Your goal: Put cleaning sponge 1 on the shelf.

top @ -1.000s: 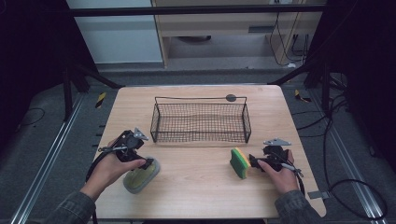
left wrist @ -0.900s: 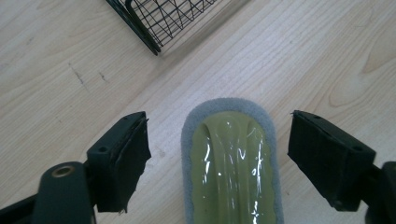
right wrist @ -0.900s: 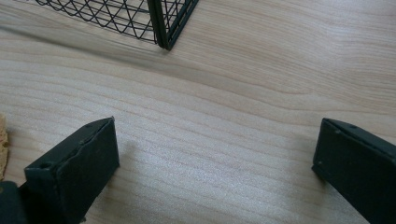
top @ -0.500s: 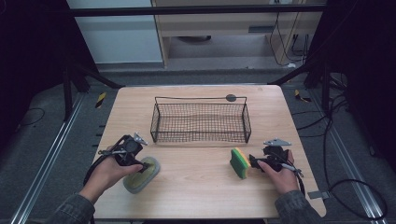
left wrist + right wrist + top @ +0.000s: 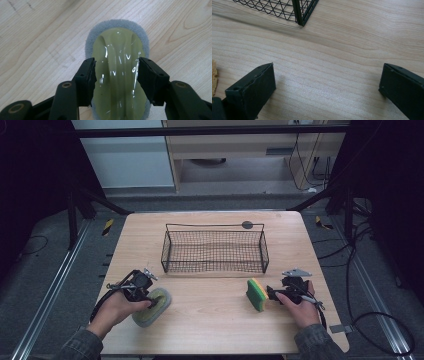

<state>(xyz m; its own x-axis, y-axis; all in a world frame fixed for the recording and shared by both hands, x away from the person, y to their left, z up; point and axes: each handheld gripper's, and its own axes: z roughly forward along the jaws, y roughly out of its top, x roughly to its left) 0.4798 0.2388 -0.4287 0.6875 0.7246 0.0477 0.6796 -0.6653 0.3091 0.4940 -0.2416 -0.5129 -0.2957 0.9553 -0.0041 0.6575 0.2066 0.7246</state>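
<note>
A pale green scrubber (image 5: pixel 151 306) with a glossy handle and a grey pad lies flat near the table's front left. My left gripper (image 5: pixel 150 299) reaches over it. In the left gripper view the scrubber (image 5: pixel 117 45) has its raised handle between my left gripper (image 5: pixel 116 62) jaws. They have just been closing and stand close to its sides with a thin gap on the left. A yellow and green sponge (image 5: pixel 257 295) stands on edge at the front right. My right gripper (image 5: pixel 271 294) rests just right of it, and my right gripper (image 5: pixel 327 68) is open over bare wood.
A black wire basket (image 5: pixel 215 251) stands in the middle of the wooden table (image 5: pixel 215 330), with its corner (image 5: pixel 300 10) ahead of the right jaws. A small dark disc (image 5: pixel 247 225) lies behind the basket. The sponge's edge (image 5: pixel 214 75) sits left of the right jaws.
My left gripper has edged forward and down onto the scrubber and its jaws have narrowed around the handle. The right hand and the sponge have not moved.
</note>
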